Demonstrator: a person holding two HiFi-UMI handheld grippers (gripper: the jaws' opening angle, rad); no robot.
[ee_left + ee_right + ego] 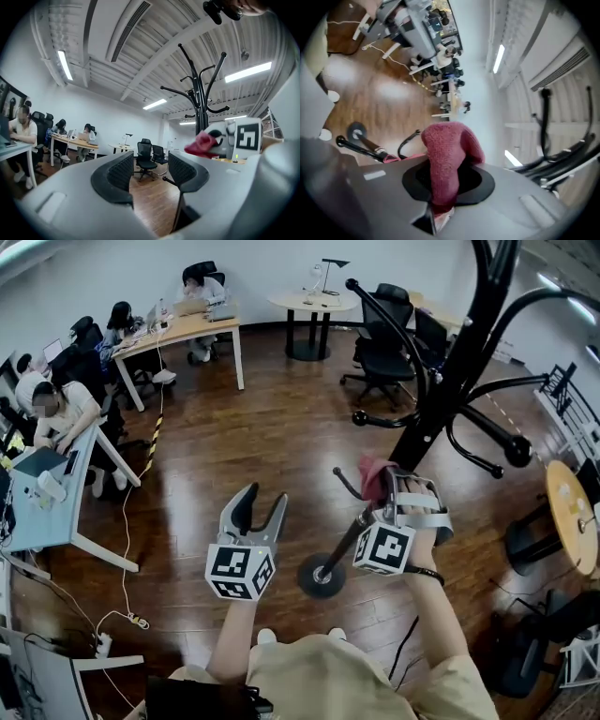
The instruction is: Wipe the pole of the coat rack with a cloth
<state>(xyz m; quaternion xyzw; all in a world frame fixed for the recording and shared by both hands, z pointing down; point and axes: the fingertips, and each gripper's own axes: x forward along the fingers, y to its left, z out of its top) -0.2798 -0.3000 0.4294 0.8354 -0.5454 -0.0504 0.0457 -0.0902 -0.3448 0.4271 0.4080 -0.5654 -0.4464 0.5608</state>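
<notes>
Cloth (447, 159), red and of knitted texture, sits pinched between the jaws of the right gripper (449, 183); the jaws are closed on its lower end, and the rest bulges up and folds over past the tips; in the head view the same gripper (386, 486) is held at the lower part of the coat rack pole (441, 395), with the cloth (373, 476) lying over the line of the pole; actual contact between cloth and pole cannot be confirmed from any view. The pole is black, stands on a round base (322, 575) on the wooden floor (234, 446), and carries curved hooks with ball ends higher up; the right gripper view shows its lower stretch (361, 146) just to the left of the jaws. The left gripper (262, 507) is held to the left of the base, apart from the rack; its jaws (149, 173) stand moderately apart and hold nothing, with only floor and distant office chairs visible through the gap; from that view the pole (201, 110) and the cloth (201, 143) appear to the right.
</notes>
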